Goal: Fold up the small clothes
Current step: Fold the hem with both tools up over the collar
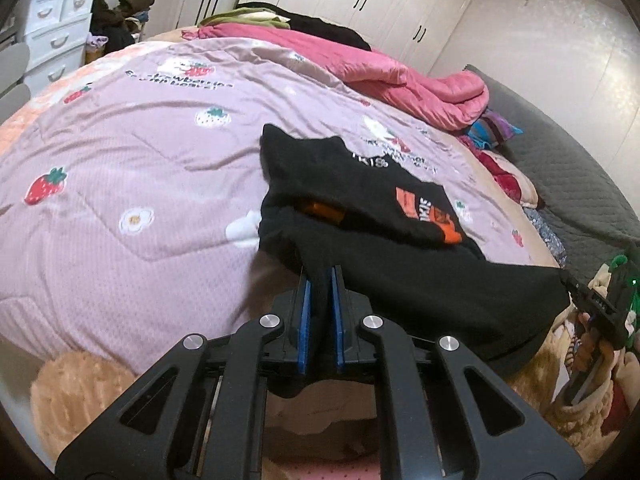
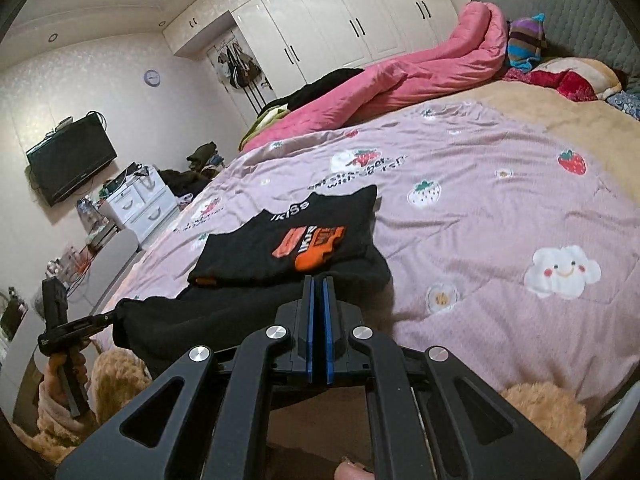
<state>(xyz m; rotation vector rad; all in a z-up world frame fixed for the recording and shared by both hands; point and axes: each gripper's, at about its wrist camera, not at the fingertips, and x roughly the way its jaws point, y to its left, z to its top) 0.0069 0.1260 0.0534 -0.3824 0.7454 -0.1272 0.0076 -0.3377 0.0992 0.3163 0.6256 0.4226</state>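
Two tongs, left (image 1: 320,270) and right (image 2: 319,280), each clenched on black shirt (image 1: 400,280) hem, lifted over bedspread (image 1: 120,140)

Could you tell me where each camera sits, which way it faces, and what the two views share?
Left wrist: sits on the left tool, facing across the bed; right tool at right edge.
Right wrist: sits on the right tool, facing the wardrobe; left tool and hand at left.
Shared: black shirt pinched by both, strawberry quilt.

Home bedroom: bed (image 2: 500,208), wardrobe (image 2: 340,20), wall television (image 2: 72,160).
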